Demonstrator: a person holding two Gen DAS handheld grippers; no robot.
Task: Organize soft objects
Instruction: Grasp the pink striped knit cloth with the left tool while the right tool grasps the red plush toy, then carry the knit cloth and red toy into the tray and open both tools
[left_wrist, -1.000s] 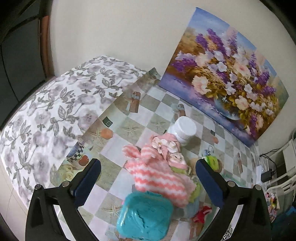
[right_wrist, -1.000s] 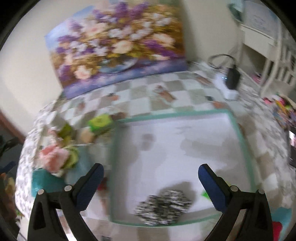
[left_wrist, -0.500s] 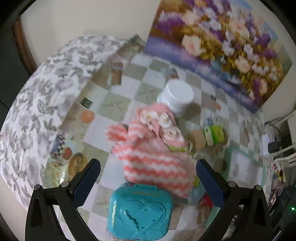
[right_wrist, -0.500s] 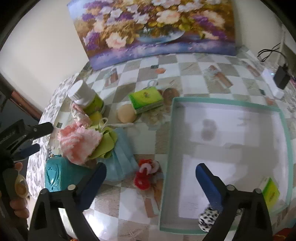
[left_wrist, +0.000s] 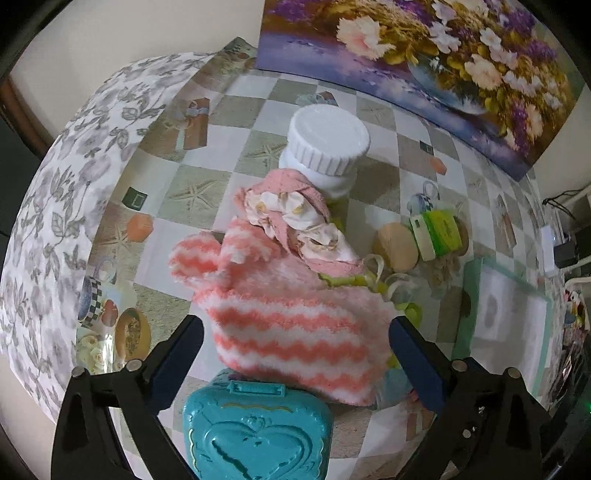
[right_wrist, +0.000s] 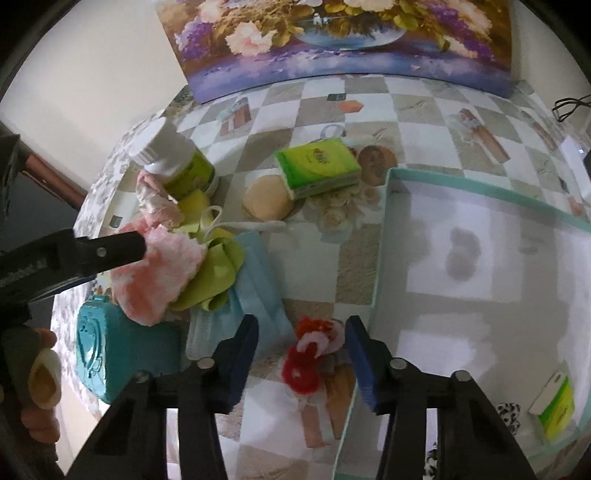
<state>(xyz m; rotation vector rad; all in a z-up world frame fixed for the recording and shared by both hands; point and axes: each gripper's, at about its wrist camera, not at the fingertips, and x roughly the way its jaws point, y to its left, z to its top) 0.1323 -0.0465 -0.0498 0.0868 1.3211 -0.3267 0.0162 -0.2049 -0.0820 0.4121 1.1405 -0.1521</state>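
flower painting (left_wrist: 443, 55) leaning on wall, at worktop's far edge | white-capped bottle (left_wrist: 328, 142) upright | teal heart-embossed case (left_wrist: 258, 435) at near edge | checkered tablecloth (right_wrist: 369, 99) on worktop | cable (right_wrist: 569, 103) far right

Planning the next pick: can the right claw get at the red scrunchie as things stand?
Probably yes. The scrunchie lies bare on the cloth between the closing right claw pads, nothing on it; the mask and tray only flank it.

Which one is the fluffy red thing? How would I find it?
Find the big white tray with the green rim. Just outside its left wall, on the checkered tablecloth, lies the fluffy red and white scrunchie, next to the blue face mask. It is the only bright red thing there.
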